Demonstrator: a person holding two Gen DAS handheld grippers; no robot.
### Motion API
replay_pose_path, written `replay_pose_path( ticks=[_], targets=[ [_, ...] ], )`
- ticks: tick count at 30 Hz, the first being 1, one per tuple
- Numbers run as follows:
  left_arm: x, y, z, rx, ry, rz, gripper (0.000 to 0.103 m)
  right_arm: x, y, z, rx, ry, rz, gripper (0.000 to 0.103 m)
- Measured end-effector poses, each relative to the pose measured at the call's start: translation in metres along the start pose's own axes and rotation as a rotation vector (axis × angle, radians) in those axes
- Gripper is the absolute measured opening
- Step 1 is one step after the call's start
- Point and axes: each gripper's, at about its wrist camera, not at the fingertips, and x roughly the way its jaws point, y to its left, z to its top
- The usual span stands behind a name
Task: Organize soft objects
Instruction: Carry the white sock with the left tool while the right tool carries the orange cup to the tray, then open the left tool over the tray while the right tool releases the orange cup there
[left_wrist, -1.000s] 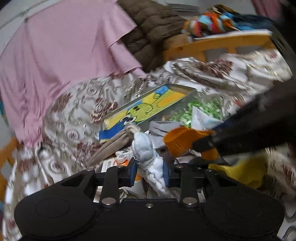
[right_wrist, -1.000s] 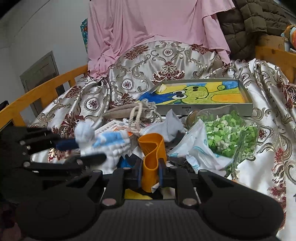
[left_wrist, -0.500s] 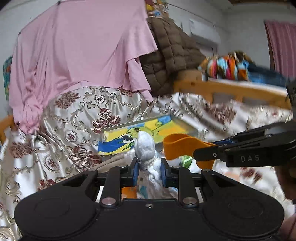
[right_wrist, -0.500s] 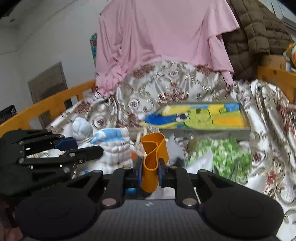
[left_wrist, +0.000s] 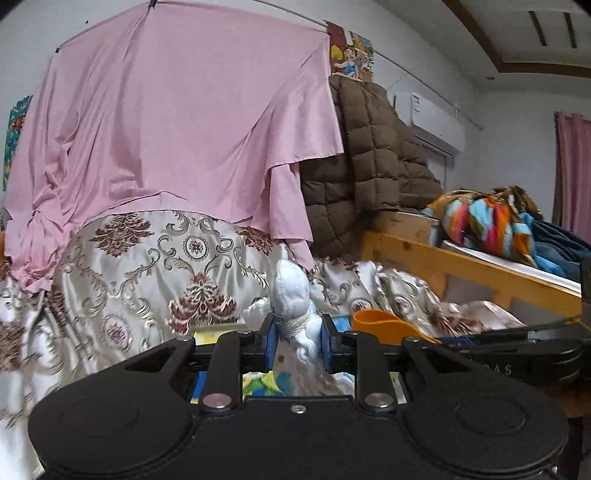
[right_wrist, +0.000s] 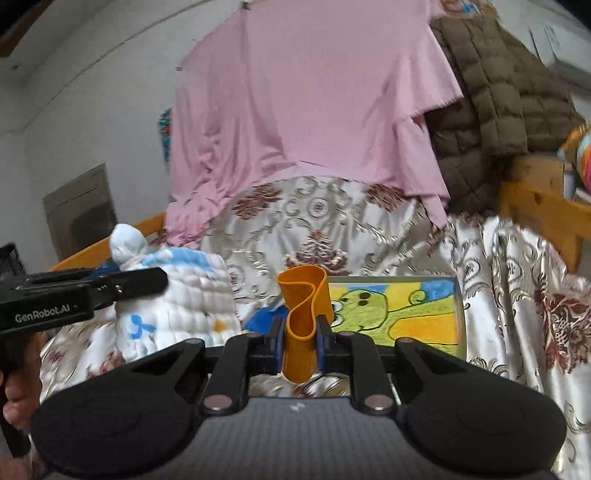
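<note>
We find the left gripper (left_wrist: 297, 341) clamped on the white cloth (left_wrist: 293, 299) and the right gripper (right_wrist: 300, 341) pinching the orange band (right_wrist: 303, 314); we advise holding both grips firm while carrying them clear of the tray (right_wrist: 458, 314).

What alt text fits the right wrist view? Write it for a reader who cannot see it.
The right hand-held gripper pinches a folded orange rubbery band upright above a bed draped in floral satin cloth. At left, the left hand-held gripper holds a white quilted cloth bundle; a cartoon picture tray lies behind.
</note>
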Motion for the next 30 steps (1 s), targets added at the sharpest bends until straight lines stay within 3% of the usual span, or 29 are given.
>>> replay_pose_path(
  ticks=[8,13,20,26,30],
  targets=[
    [0.121,0.006,-0.021,-0.038,0.069,0.029,0.025,0.092,-0.053,0.006,0.081,0.090,-0.065,0.019],
    [0.170,0.011,-0.041,-0.129,0.136,0.034,0.025,0.132,-0.073,-0.005,0.092,0.148,-0.095,0.019],
    [0.204,0.006,-0.054,-0.128,0.200,0.064,0.025,0.162,-0.080,-0.018,0.073,0.214,-0.115,0.019],
    [0.230,0.012,-0.065,-0.136,0.382,0.104,0.027,0.171,-0.077,-0.022,0.062,0.247,-0.153,0.024],
    [0.232,0.015,-0.071,-0.145,0.436,0.093,0.031,0.174,-0.079,-0.025,0.064,0.273,-0.183,0.031]
  ],
)
